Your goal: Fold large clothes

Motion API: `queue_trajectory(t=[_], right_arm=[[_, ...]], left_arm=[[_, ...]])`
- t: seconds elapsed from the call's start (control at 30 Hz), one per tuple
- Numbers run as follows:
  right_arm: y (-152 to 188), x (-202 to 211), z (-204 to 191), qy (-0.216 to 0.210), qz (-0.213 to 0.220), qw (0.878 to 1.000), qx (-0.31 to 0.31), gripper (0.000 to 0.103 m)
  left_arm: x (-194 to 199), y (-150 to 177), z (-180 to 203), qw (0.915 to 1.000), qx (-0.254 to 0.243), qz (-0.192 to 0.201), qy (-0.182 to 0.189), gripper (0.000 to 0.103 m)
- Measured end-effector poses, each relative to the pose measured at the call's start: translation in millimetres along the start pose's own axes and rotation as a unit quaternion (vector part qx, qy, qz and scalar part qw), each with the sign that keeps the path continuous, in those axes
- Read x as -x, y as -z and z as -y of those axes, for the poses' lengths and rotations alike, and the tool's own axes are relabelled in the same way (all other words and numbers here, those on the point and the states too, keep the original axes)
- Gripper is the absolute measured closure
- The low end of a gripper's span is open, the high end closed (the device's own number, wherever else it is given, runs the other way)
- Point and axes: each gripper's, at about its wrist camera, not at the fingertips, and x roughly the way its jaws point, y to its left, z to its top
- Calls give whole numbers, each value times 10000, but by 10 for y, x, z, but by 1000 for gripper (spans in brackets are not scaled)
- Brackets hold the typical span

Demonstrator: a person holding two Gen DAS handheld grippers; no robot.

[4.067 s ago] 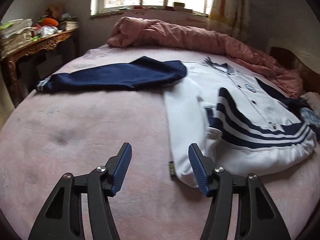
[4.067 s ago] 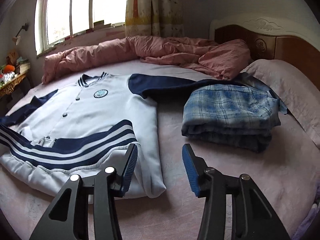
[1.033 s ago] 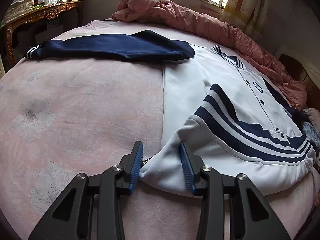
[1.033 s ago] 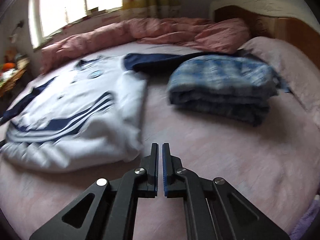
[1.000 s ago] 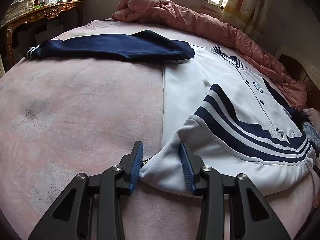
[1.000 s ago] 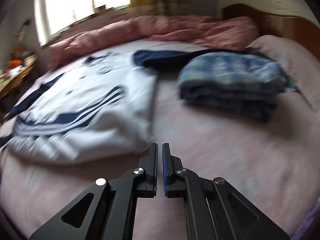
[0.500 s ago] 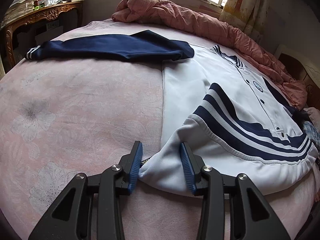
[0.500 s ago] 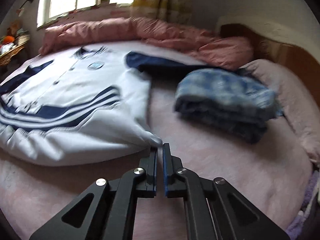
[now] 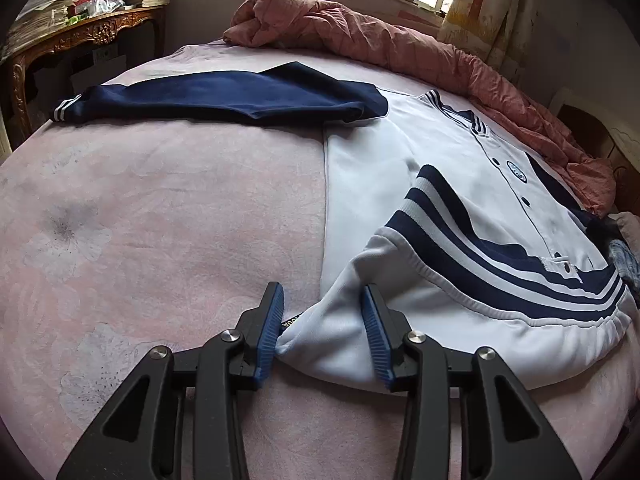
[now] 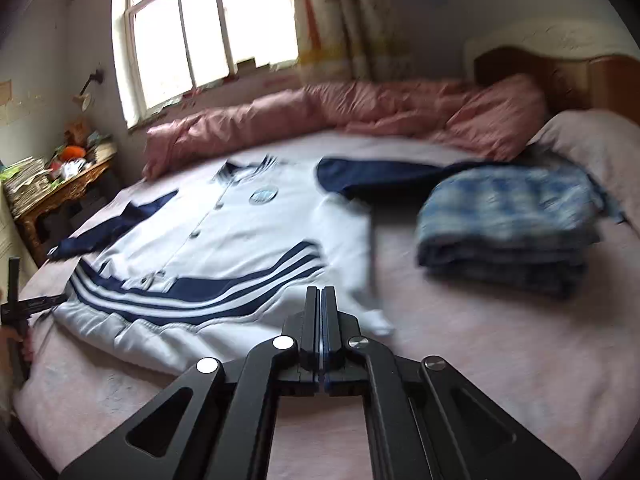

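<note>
Bunching between left tongs (image 9: 323, 322), jacket (image 9: 440, 216) hem corner, right tongs (image 10: 321, 322) closed

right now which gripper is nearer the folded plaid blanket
Right. The right gripper sits at the jacket's hem corner on the side next to the plaid blanket; the left gripper has the opposite hem corner between its fingers, the whole jacket in between.

Lighting: daylight from far window (image 10: 208, 36), glass blown out white. Left wrist view sharp; right wrist view motion-blurred, worst at folded plaid cloth (image 10: 508, 228). Fisheye bending, dark vignetted corners in both.
</note>
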Motion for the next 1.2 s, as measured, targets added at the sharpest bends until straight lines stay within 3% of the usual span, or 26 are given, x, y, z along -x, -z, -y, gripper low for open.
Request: queue_trajectory(t=[0.07, 0.13, 0.3, 0.4, 0.47, 0.5, 0.6, 0.7, 0.73, 0.77, 0.87, 1.0, 1.1, 1.2], right_arm=[[48, -249, 67, 453, -573, 9971, -203, 102], [88, -345, 178, 463, -819, 9945, -453, 102], [105, -163, 156, 477, -515, 9970, -336, 102], [93, 10, 101, 427, -111, 9990, -111, 97], [89, 121, 30, 249, 132, 9996, -31, 93], [61, 138, 12, 117, 212, 9997, -8, 83], [62, 214, -166, -143, 447, 9986, 242, 36], [116, 274, -413, -437, 544, 9949, 723, 28], [133, 259, -486, -600, 472, 9932, 874, 17], [156, 229, -564, -698, 365, 9915, 1038, 13], [282, 108, -818, -605, -85, 9839, 1681, 12], [469, -40, -1108, -181, -340, 9672, 2511, 12], [541, -175, -1199, 19, -610, 9585, 2786, 12], [532, -238, -1231, 99, -623, 9572, 2826, 11]], left_arm=[[-1, -4, 3, 10000, -18, 0, -31, 62], [-1, -10, 7, 10000, -26, -3, -44, 61], [98, -8, 67, 9997, -177, 108, -120, 59], [378, -2, 157, 9979, -324, 467, 318, 56], [606, 12, 320, 9934, -743, 760, 432, 47], [700, 29, 412, 9905, -970, 858, 455, 43], [849, 82, 656, 9824, -1490, 845, 749, 31], [769, 129, 824, 9771, -1793, 385, 1076, 15], [723, 147, 864, 9752, -1858, 240, 1175, 12], [672, 168, 903, 9731, -1937, 95, 1242, 10], [531, 283, 1044, 9702, -2221, -207, 949, 9], [312, 407, 1104, 9649, -2496, -523, 620, 9], [237, 465, 1141, 9604, -2711, -539, 367, 9], [194, 485, 1177, 9580, -2823, -469, 193, 8]])
